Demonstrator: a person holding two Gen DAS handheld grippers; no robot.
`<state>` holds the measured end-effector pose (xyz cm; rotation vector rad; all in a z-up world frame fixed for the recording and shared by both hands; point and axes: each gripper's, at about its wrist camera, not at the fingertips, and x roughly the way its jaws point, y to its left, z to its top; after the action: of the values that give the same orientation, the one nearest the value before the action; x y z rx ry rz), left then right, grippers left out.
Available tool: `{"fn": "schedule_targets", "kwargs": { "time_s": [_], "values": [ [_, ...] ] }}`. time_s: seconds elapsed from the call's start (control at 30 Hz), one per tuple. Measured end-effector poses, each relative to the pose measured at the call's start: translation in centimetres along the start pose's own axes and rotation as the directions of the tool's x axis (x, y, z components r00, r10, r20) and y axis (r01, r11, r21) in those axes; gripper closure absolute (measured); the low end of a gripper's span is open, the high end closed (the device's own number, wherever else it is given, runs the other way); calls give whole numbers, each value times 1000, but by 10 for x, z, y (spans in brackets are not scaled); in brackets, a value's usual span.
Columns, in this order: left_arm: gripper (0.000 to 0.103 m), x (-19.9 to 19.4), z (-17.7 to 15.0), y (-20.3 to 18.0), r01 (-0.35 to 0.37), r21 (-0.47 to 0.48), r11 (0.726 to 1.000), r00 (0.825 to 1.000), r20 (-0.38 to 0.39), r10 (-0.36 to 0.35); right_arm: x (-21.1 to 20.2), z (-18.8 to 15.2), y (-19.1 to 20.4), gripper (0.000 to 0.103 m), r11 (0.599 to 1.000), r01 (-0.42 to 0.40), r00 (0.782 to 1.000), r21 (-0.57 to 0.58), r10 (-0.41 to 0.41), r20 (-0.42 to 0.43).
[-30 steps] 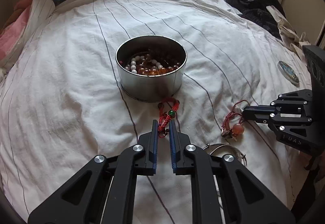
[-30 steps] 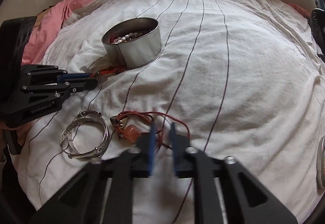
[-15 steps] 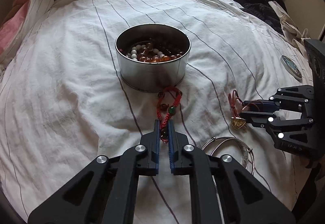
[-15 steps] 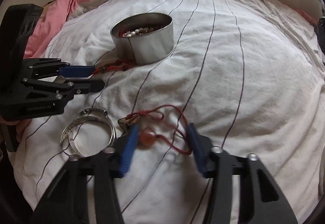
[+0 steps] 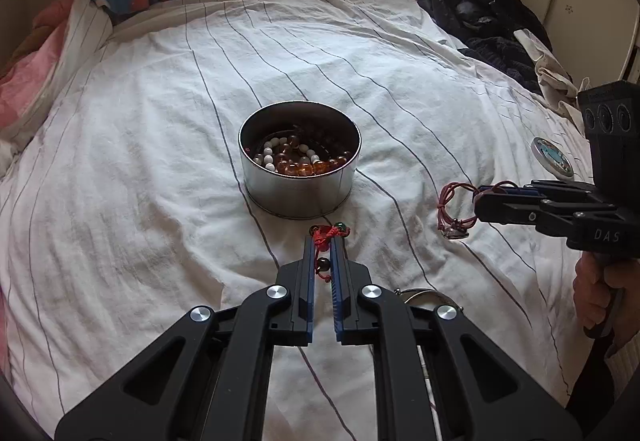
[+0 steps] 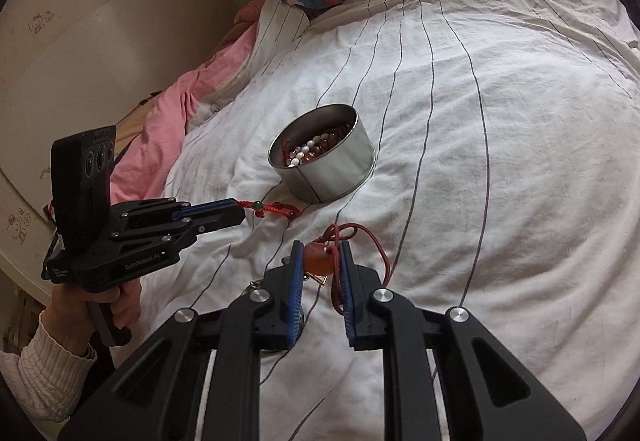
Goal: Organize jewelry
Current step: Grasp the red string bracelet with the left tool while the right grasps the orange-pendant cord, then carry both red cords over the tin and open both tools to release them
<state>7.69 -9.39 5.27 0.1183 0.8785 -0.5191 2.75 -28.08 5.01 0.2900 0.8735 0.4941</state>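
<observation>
Both grippers are carrying their catches right now, the left gripper (image 5: pixel 323 241) clenching the red braided bracelet (image 5: pixel 329 234) and the right gripper (image 6: pixel 319 261) having just been closing on the orange-stone cord necklace (image 6: pixel 318 261), so next they're needing to reach over the far metal tin (image 5: pixel 299 185) on the bed (image 5: pixel 120 161) and let go.

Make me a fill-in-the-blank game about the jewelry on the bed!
1. The left claw pinches a braided ____ bracelet.
2. The right claw grips an orange stone pendant on a dark red ____.
3. Beads already fill the round metal ____ on the striped bedsheet.
4. The silver bangles still lie ____ the container.

Missing words: red; cord; tin; outside
</observation>
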Motion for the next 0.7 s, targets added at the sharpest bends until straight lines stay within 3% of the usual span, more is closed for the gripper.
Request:
{"fn": "schedule_targets", "kwargs": {
  "time_s": [0.2,0.6,0.7],
  "values": [
    [96,-6,1,-4,-51,41,998,999,14,51,-7,4,-1,85,999,-28,998,16,27,48],
    [96,-15,1,-10,-119,90,989,992,44,116,-1,4,5,85,1000,-26,999,-14,26,33],
    [96,-20,4,-11,-110,85,990,993,58,105,-2,5,8,85,999,-36,998,-25,37,44]
  ]
}}
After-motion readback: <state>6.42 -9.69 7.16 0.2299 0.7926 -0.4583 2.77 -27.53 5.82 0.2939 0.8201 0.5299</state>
